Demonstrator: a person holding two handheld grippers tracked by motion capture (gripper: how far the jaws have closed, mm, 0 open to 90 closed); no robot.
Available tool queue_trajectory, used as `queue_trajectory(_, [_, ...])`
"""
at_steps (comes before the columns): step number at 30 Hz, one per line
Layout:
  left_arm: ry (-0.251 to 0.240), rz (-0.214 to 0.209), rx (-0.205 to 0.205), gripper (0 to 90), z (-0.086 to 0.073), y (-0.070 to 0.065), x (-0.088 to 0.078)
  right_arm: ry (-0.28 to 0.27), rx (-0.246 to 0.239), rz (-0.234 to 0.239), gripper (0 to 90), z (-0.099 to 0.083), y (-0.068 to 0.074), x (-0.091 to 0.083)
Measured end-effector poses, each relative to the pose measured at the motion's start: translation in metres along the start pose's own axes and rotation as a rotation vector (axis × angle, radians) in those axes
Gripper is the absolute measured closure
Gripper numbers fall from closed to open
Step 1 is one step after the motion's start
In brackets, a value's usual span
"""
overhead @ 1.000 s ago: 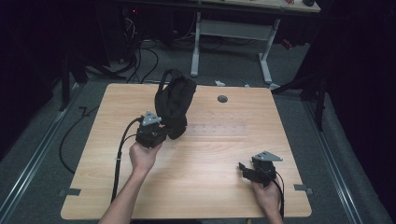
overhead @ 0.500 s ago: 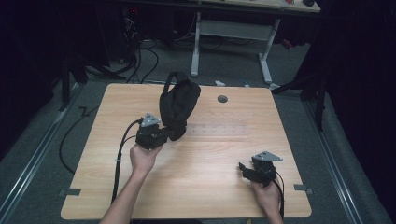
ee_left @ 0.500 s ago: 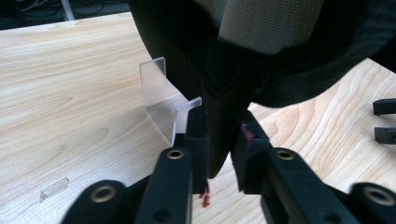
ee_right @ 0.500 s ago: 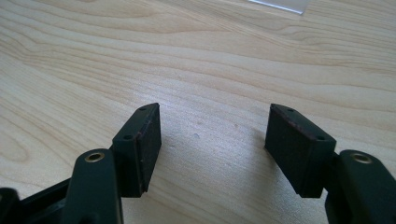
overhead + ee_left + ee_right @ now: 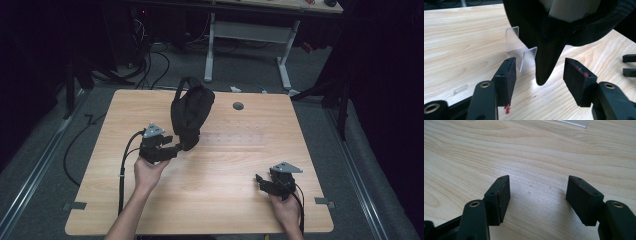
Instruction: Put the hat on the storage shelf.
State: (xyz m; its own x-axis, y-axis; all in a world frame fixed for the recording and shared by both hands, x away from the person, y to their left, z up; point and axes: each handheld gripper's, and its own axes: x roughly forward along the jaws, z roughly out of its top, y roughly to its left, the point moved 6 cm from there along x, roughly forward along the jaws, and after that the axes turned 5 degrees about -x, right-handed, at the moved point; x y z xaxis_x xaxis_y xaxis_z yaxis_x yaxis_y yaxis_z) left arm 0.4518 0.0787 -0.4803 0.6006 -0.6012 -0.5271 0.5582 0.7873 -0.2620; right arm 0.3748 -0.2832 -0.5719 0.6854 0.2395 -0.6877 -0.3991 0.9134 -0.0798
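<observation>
Spanning a dim room, pale wooden table [image 5: 215, 200]

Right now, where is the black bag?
In the high view the black bag stands at the table's far middle, resting on a clear stand, its lower tip between the left gripper's open jaws.

dark room, grey floor [image 5: 60, 150], white-legged desk [image 5: 247, 35] behind wooden table [image 5: 225, 175]

Left tongs [image 5: 537, 75] just opening, black bag [image 5: 190, 112] strap tip between, unpressed
</observation>
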Motion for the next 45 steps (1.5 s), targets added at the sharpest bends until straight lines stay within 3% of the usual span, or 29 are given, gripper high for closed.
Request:
queue_trajectory(22, [-0.04,-0.01,-0.021,39.6,-0.007,0.006,-0.033,0.0,0.0,0.0,36.3,0.0,0.0,0.0])
queue_trajectory(34, [-0.036,0.001,-0.042,38.0,-0.025,0.012,-0.044,0.0,0.001,0.0,36.3,0.0,0.0,0.0])
queue_trajectory(45, [-0.03,0.016,-0.091,36.8,-0.047,0.023,-0.052,0.0,0.001,0.0,36.3,0.0,0.0,0.0])
